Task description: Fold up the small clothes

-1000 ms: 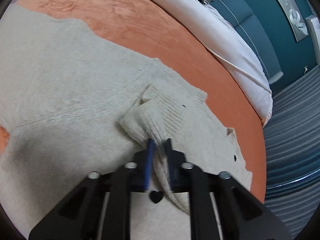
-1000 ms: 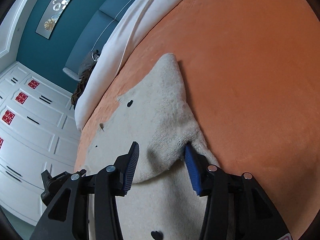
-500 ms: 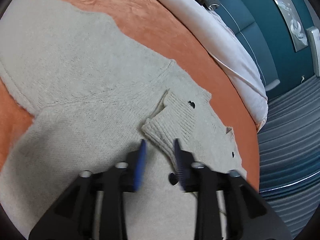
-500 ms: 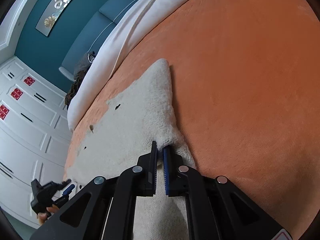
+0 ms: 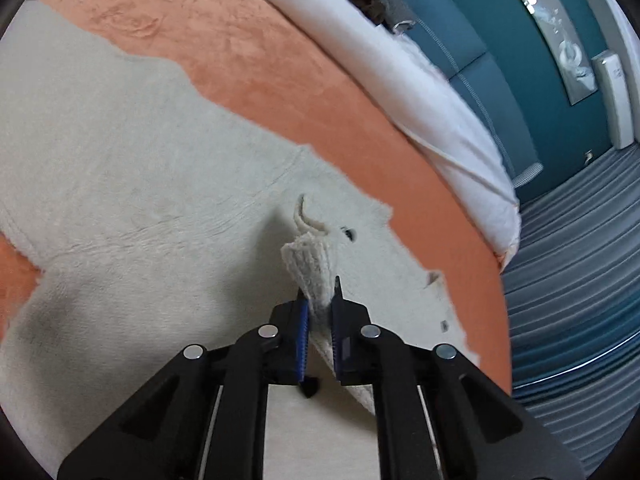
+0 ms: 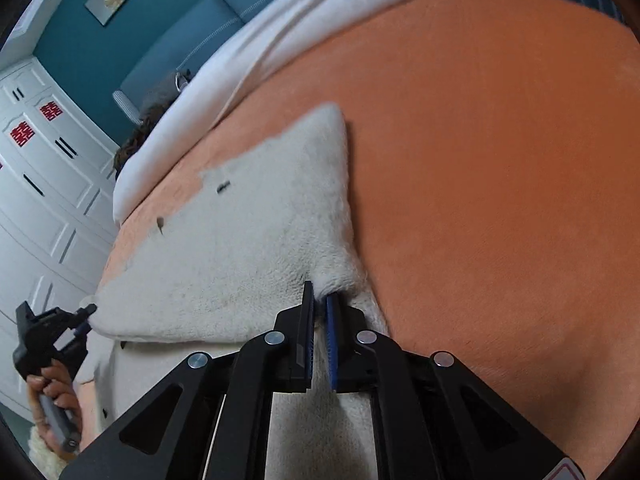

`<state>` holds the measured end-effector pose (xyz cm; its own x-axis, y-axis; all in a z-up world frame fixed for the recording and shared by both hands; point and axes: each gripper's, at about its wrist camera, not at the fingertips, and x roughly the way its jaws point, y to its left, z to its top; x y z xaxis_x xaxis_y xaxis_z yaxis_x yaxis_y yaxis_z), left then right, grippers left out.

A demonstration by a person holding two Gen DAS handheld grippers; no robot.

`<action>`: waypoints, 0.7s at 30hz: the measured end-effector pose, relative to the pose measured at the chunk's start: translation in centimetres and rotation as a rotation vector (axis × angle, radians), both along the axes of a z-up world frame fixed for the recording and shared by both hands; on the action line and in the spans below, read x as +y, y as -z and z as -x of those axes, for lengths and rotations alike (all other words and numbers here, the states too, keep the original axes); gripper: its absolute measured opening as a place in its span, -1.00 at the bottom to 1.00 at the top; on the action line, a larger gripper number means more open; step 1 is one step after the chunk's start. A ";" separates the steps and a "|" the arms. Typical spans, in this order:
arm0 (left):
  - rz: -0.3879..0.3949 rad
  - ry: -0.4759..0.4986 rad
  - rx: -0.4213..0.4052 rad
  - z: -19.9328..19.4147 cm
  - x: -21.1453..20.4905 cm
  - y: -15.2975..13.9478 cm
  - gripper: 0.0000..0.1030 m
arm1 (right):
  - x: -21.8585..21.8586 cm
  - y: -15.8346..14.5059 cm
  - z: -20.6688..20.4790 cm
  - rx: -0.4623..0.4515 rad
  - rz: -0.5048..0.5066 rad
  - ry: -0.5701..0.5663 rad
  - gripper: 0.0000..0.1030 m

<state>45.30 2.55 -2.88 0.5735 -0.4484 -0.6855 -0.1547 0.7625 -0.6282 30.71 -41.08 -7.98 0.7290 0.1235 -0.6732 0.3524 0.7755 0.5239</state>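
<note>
The cream knit cardigan (image 5: 132, 184) lies spread on the orange bed (image 6: 500, 160). Left gripper (image 5: 319, 308) fingers pinch a ribbed edge fold; right gripper (image 6: 319, 312) fingers pinch a hem fold. Gripper bodies hide the fabric beneath.

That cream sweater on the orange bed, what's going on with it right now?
A person with a handheld gripper in each hand is folding the cream sweater on the orange blanket. The left gripper is shut on a ribbed cuff, lifting it. The right gripper is shut on a sweater edge, where a section lies folded over.
</note>
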 end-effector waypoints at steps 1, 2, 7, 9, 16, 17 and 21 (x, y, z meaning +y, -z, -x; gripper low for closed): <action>-0.015 0.000 0.050 0.0 0.1 1.6 -0.84 | 0.0 -0.7 0.2 -0.014 0.003 0.006 -0.93; 0.000 -0.002 0.066 0.2 0.3 2.5 -0.84 | 0.1 -1.9 0.6 -0.033 0.023 0.016 -0.92; -0.015 -0.002 0.019 0.9 -0.2 2.6 -0.83 | 0.6 -5.2 3.1 -0.149 0.008 0.098 -0.92; -0.021 -0.002 0.016 0.9 -0.7 2.6 -0.83 | 1.0 -5.5 2.8 -0.152 0.042 0.110 -0.92; -0.022 0.025 -0.009 1.4 0.3 3.0 -0.80 | 2.3 -1.1 -3.0 0.048 0.111 0.055 -1.00; 0.003 0.023 -0.021 1.9 1.1 2.6 -0.77 | 2.9 -2.4 -2.6 0.043 0.146 0.073 -1.00; 0.100 -0.039 -0.110 4.0 5.9 0.5 -0.66 | 7.9 -4.8 0.6 -0.006 0.218 -0.019 -0.75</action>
